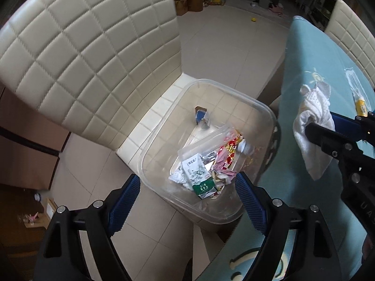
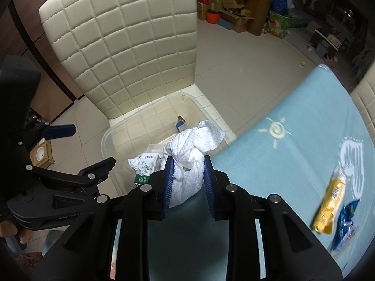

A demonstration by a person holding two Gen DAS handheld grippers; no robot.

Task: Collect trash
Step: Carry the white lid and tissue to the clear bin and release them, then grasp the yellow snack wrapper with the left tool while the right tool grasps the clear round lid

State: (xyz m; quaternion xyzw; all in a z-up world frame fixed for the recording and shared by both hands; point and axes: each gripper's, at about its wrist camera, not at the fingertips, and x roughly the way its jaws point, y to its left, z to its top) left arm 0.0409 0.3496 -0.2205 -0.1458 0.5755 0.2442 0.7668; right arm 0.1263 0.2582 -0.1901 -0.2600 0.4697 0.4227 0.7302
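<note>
A clear plastic bin (image 1: 257, 107) stands on a cream quilted chair seat and holds several wrappers, a green-and-white carton (image 1: 199, 178) and a plastic bottle. It also shows in the right wrist view (image 2: 112, 133). My right gripper (image 2: 188, 164) is shut on a crumpled white paper towel (image 2: 192, 145), held at the table's edge beside the bin; the towel also shows in the left wrist view (image 1: 311, 121). My left gripper (image 1: 187, 187) is open and empty above the bin's near rim. A yellow wrapper (image 2: 330, 206) and a blue wrapper (image 2: 346, 227) lie on the table.
The table has a light blue cloth (image 2: 293, 164) with white drawings. The cream chair back (image 1: 93, 46) rises behind the bin. A second cream chair (image 1: 351, 35) stands beyond the table. Cardboard boxes (image 2: 234, 7) and bags line the far wall on a tiled floor.
</note>
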